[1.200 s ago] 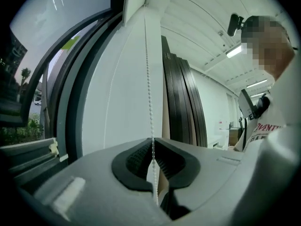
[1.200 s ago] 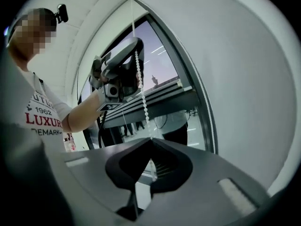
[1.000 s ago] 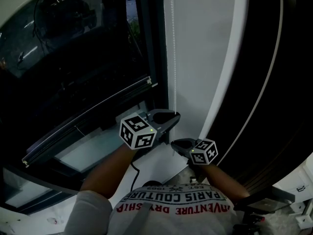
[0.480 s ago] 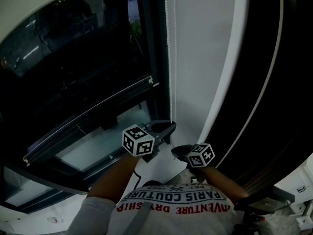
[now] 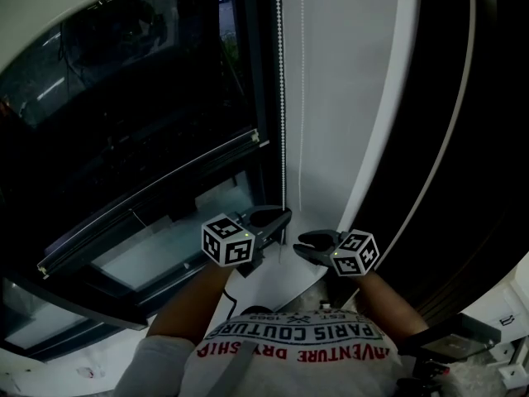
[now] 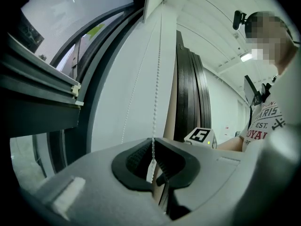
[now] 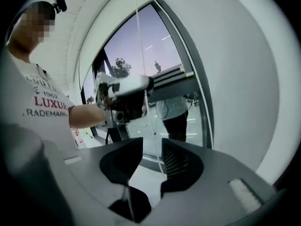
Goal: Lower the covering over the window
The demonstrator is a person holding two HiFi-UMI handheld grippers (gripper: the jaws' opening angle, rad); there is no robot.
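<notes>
Now | left gripper (image 5: pixel 283 214) clamps bead chain (image 5: pixel 282 98) by window (image 5: pixel 124 98) | right gripper (image 5: pixel 300 245) just opened astride

The only readable print is on the person's T-shirt (image 5: pixel 297 341). In the head view it runs upside down across the chest: "PARIS COUTURE" in large letters, beside it a line that seems to read "AVENTURE DRY SHIR" — its ends are cut off — and a small "EST 1962". The left gripper view catches "PARIS", "ROYAL" and "EST" on the same shirt (image 6: pixel 267 121). The right gripper view shows "1962", "LUXUR" in red and "RADEMARK" — both words cut short.
</notes>
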